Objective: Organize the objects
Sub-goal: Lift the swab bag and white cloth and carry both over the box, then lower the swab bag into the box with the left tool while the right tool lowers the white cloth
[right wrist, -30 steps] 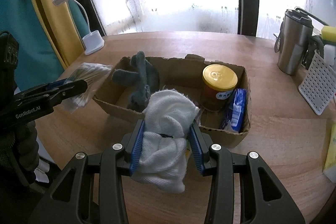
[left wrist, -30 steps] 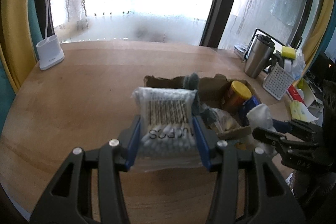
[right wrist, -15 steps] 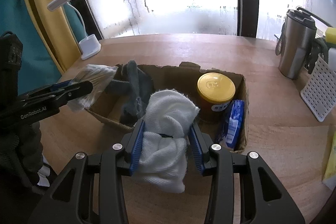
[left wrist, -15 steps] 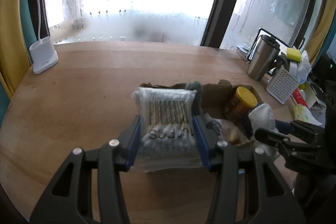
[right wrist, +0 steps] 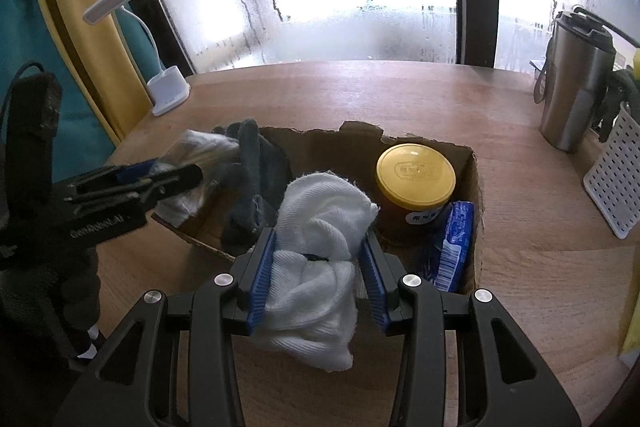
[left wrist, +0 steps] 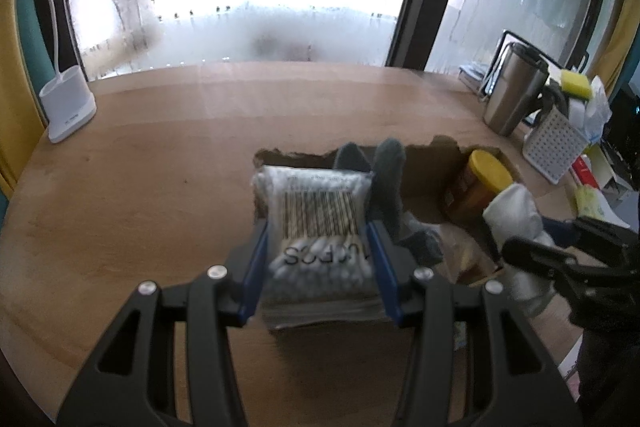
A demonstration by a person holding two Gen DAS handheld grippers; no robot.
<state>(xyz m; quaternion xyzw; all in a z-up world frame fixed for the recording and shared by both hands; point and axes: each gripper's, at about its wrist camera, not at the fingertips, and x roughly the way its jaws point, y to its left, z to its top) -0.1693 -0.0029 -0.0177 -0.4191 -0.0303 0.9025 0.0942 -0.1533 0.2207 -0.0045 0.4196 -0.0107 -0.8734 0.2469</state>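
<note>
- Carrying two items toward the torn brown cardboard box [right wrist: 474, 187] on the round wooden table [left wrist: 160, 155]; the loading step, by the look of it.
- Left gripper [left wrist: 316, 247]: clamping a clear plastic pack of cotton swabs [left wrist: 320, 223] between its blue pads, poised over the box's left end (just in front of the dark grey gloves [right wrist: 256, 179] draped there).
- Right gripper [right wrist: 318, 263]: squeezing a bunched white cloth [right wrist: 320, 247], hanging above the near wall of the box.
- Already sitting inside: an amber jar with a yellow lid [right wrist: 416, 183] and, touching it on the right, a blue wrapped packet [right wrist: 452, 243].
- Calling next, probably, for lowering each load into a free spot and only then letting the pads go; judging the middle gap suitable for the cloth, and the left end (crowded by the gloves) tighter for the swabs.
</note>
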